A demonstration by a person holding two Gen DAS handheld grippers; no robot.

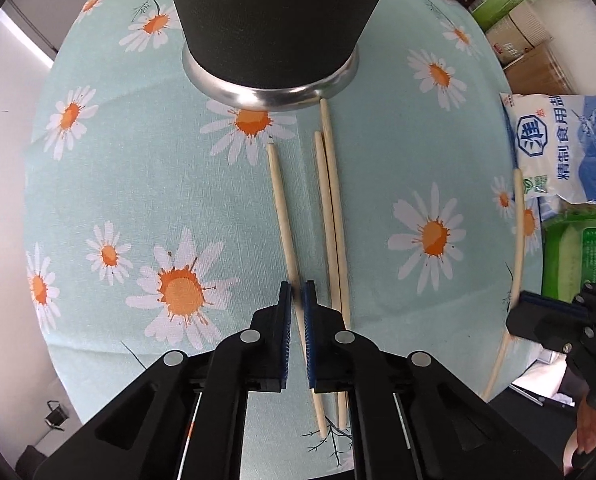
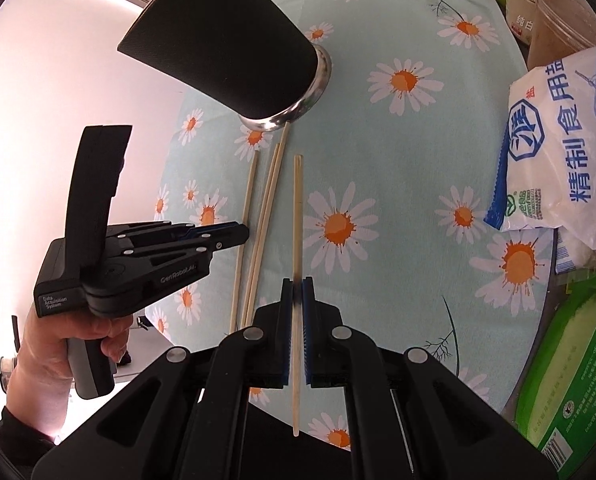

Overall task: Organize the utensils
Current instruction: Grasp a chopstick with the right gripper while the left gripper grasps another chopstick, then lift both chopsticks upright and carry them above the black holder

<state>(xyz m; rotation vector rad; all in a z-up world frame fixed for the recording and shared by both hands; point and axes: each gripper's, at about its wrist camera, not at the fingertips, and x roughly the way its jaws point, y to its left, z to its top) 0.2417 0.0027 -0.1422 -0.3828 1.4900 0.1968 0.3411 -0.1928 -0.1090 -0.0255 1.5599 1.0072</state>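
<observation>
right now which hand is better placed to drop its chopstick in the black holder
Right. The right gripper already holds its chopstick raised clear of the tablecloth, aimed toward the black holder. The left gripper is shut on a chopstick down at the cloth.

The left gripper (image 1: 298, 296) has its jaws closed on one chopstick (image 1: 280, 204) lying on the bench (image 1: 138, 184). Just right of those jaws lie two more chopsticks (image 1: 329, 200), touching side by side. Ahead of the jaws stands the cup (image 1: 274, 20), the longest stick's tip at its base. Well to the right, the right gripper (image 2: 298, 292) has a fourth chopstick (image 2: 297, 208) between its jaws, with a salt bag (image 2: 557, 152) farther right.
</observation>
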